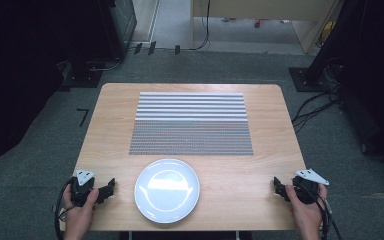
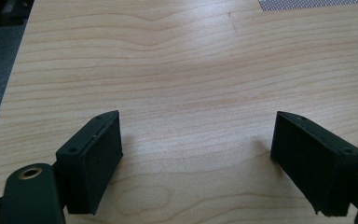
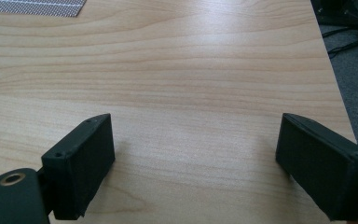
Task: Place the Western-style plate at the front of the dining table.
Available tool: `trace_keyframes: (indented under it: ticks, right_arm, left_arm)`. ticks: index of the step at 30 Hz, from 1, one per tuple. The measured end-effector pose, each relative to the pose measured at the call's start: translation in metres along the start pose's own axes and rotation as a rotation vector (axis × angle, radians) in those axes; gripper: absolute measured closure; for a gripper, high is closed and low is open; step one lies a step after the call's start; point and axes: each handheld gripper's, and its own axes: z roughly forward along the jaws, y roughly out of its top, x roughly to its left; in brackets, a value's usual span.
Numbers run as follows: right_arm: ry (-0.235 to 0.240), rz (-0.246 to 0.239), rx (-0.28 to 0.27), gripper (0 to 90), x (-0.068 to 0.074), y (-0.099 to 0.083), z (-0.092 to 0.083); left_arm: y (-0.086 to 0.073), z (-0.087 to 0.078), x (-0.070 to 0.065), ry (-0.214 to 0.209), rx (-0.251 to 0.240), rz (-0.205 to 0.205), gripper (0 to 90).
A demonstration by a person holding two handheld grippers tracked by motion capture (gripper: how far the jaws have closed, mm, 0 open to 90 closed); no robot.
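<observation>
A white round plate (image 1: 166, 190) lies near the front edge of the wooden table (image 1: 190, 90), just in front of a grey and white striped placemat (image 1: 191, 123). My left gripper (image 1: 111, 187) rests at the front left corner, left of the plate, held by a hand. Its jaws stand wide open over bare wood (image 2: 196, 154). At the front right corner sits my right gripper (image 1: 276, 186), also in a hand. Its jaws are wide open too, with only table top between them (image 3: 193, 158).
A corner of the placemat (image 2: 317, 3) shows at the top of the left gripper view, and another corner (image 3: 32, 7) in the right gripper view. Grey carpet surrounds the table, with cables (image 1: 315, 102) and dark stands at the right and back left.
</observation>
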Motion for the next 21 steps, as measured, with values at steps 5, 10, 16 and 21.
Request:
trace_keyframes:
  ticks: [5, 10, 16, 21]
  right_arm:
    - [-0.008, 0.021, -0.017, 13.7, 0.002, 0.002, -0.002]
    - [-0.004, 0.027, -0.047, 13.7, 0.005, 0.005, -0.008]
    - [0.016, 0.034, -0.075, 13.7, 0.012, 0.009, -0.011]
    - [0.04, 0.034, -0.106, 13.7, 0.017, 0.014, -0.015]
  left_arm:
    - [-0.001, -0.004, 0.001, 0.011, -0.01, -0.008, 16.7]
    - [0.003, -0.01, -0.001, 0.0, -0.044, -0.023, 16.7]
    - [0.004, -0.014, -0.004, -0.019, -0.071, -0.034, 16.7]
    - [0.005, -0.017, -0.008, -0.043, -0.081, -0.031, 16.7]
